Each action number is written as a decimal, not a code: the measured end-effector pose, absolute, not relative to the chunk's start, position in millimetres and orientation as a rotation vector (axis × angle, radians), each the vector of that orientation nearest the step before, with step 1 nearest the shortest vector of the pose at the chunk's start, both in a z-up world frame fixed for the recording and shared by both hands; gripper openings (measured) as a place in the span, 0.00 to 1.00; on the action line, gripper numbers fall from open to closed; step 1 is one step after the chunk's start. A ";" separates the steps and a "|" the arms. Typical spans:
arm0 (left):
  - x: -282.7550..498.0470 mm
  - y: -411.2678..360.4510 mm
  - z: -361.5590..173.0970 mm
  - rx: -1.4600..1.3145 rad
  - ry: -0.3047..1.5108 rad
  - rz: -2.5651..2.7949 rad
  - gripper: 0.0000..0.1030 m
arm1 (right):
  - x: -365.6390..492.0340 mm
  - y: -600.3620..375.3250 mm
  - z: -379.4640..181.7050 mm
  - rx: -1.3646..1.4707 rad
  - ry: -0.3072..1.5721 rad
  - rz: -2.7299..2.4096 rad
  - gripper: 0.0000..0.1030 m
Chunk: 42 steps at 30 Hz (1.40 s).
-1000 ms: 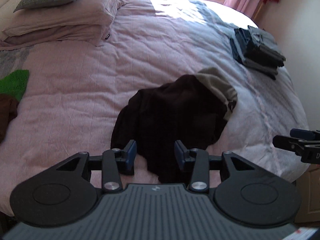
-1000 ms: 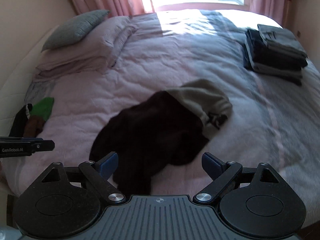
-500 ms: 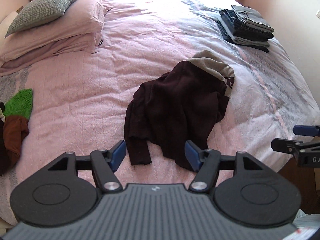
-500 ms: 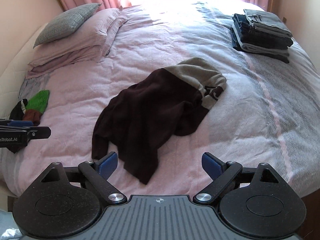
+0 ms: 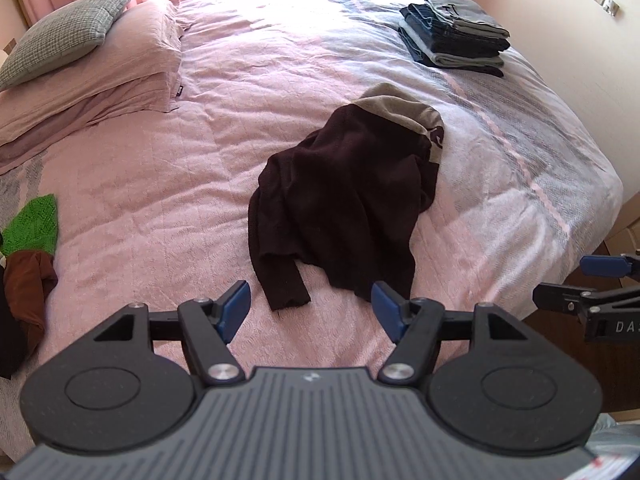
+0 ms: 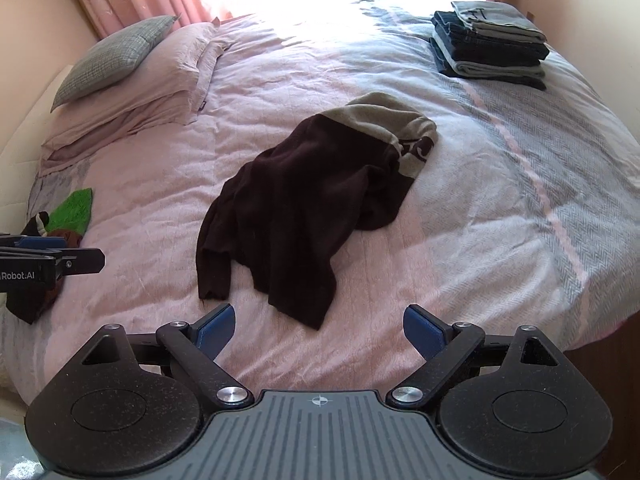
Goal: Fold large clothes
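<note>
A dark maroon sweater with a beige upper part lies crumpled in the middle of the pink bed. One sleeve end points toward the near edge. My left gripper hovers open over the near edge of the bed, just short of the sleeve, holding nothing. My right gripper is open too, empty, a little back from the sweater's lower hem. Each gripper shows at the side of the other's view.
A stack of folded dark clothes sits at the far right of the bed. Pillows lie at the far left. A green and brown clothes heap rests at the left edge.
Both grippers have pulled back and risen away from the sweater, so more of the bed shows. The left gripper's jaws have spread wider. The sweater lies unmoved.
</note>
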<state>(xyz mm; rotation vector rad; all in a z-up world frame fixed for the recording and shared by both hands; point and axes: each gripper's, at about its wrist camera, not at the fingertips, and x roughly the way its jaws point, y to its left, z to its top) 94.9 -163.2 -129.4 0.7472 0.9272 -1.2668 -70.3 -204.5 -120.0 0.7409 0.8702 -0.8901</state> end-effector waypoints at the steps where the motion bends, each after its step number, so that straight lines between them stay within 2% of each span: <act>1: 93.7 -162.8 -129.7 0.750 0.926 -1.272 0.62 | -71.2 -203.8 -119.7 0.741 0.867 -0.894 0.86; 11: 75.0 -192.5 -143.1 0.745 0.937 -1.284 0.62 | -116.8 -245.9 -123.1 0.779 0.805 -1.012 0.86; 20: 9.1 -291.7 -188.3 0.804 0.939 -1.254 0.63 | -198.4 -351.4 -158.6 0.866 0.815 -1.043 0.86; 22: -11.7 -318.6 -205.0 0.838 0.933 -1.252 0.63 | -218.9 -384.2 -169.9 0.884 0.821 -1.053 0.86; 26: -51.3 -373.4 -247.0 0.901 0.894 -1.253 0.71 | -262.9 -451.1 -191.6 0.902 0.839 -1.095 0.86; 31: -99.7 -431.4 -303.6 1.013 0.709 -1.290 0.77 | -314.6 -513.7 -227.3 0.930 0.854 -1.172 0.86; 36: -130.8 -482.5 -361.6 1.121 0.542 -1.304 0.78 | -347.0 -535.9 -271.8 0.997 0.885 -1.219 0.86; 42: -141.3 -517.6 -421.6 1.209 0.460 -1.283 0.80 | -360.2 -541.0 -317.9 1.043 0.957 -1.217 0.86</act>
